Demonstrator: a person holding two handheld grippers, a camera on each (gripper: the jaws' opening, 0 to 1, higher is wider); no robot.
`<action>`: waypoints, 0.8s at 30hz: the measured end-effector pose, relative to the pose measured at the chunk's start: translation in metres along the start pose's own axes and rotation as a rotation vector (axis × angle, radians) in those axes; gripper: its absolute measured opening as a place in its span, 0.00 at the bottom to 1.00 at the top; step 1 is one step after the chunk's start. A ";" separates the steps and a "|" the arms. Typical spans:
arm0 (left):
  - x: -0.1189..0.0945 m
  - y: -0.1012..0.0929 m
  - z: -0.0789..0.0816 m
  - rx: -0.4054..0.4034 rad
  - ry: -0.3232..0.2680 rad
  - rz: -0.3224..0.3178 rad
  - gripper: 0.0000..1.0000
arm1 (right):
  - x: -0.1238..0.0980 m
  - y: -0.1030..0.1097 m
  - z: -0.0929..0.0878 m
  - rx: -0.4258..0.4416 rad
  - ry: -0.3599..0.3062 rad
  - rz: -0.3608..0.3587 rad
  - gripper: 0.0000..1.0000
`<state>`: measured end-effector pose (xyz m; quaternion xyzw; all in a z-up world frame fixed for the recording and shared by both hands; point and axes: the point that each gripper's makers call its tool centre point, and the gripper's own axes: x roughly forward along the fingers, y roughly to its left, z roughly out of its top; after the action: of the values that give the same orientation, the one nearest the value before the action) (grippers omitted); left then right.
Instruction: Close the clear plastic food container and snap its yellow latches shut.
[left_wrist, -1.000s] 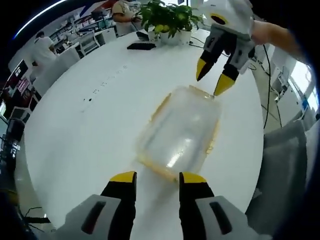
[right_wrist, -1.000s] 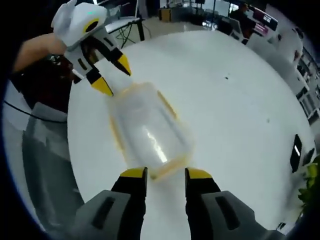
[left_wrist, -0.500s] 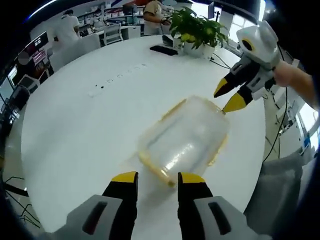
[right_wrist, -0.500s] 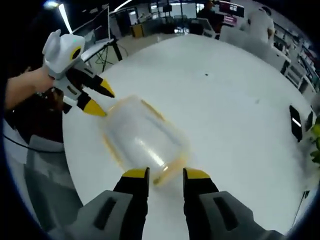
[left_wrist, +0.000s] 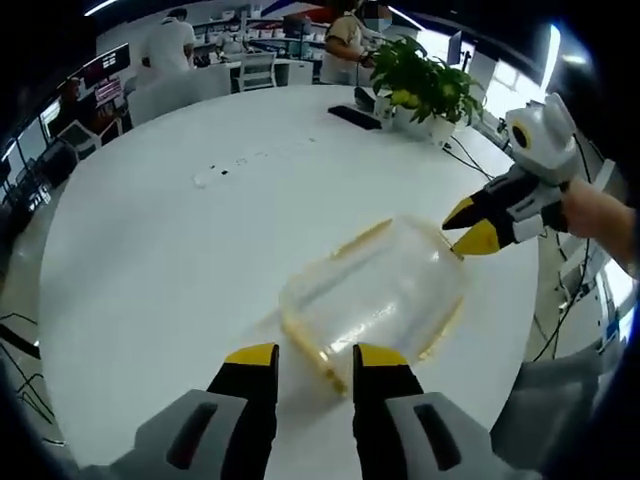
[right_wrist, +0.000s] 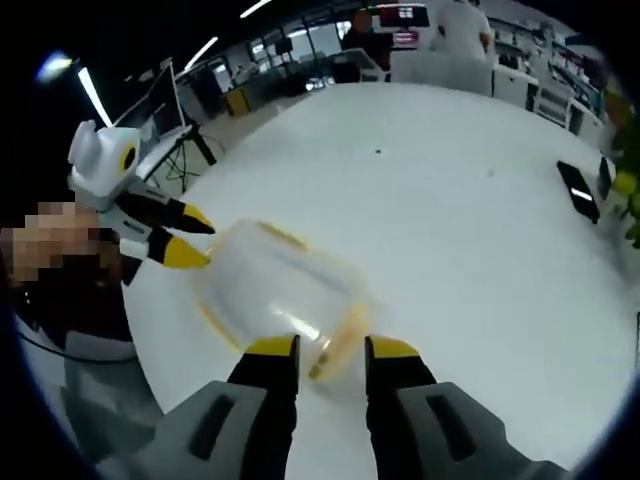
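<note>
A clear plastic food container (left_wrist: 375, 290) with yellow latches along its edges lies on the round white table (left_wrist: 150, 250), blurred. My left gripper (left_wrist: 313, 358) is open, its yellow-tipped jaws either side of the container's near end. My right gripper (left_wrist: 470, 228) reaches in from the right, open, its tips at the container's far corner. In the right gripper view the container (right_wrist: 275, 285) lies ahead of the right gripper (right_wrist: 332, 350), with a yellow latch (right_wrist: 340, 335) between the jaws. The left gripper (right_wrist: 192, 238) is at the container's far end there.
A potted plant (left_wrist: 425, 85) and a black flat device (left_wrist: 355, 115) sit at the table's far side. The black device (right_wrist: 580, 190) also lies at the right in the right gripper view. The table edge runs close behind the container, with grey chairs (left_wrist: 560, 420) and people at desks beyond.
Both views have swung round the table. In the left gripper view the right gripper has gone from the container's top corner to its right end. Both grippers stay open.
</note>
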<state>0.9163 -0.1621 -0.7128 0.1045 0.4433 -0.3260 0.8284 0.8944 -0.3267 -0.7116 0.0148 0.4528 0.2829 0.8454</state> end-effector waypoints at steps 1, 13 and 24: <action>0.000 0.000 0.000 -0.010 -0.004 0.001 0.22 | 0.001 0.000 -0.001 0.013 -0.002 0.002 0.23; 0.000 -0.002 0.000 -0.075 -0.031 0.016 0.22 | 0.006 0.000 -0.001 0.068 -0.026 0.004 0.23; 0.004 -0.002 -0.002 -0.232 -0.076 0.007 0.19 | 0.007 0.002 -0.001 0.118 -0.055 0.011 0.22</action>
<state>0.9154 -0.1642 -0.7174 -0.0031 0.4460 -0.2733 0.8523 0.8957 -0.3217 -0.7172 0.0747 0.4454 0.2599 0.8535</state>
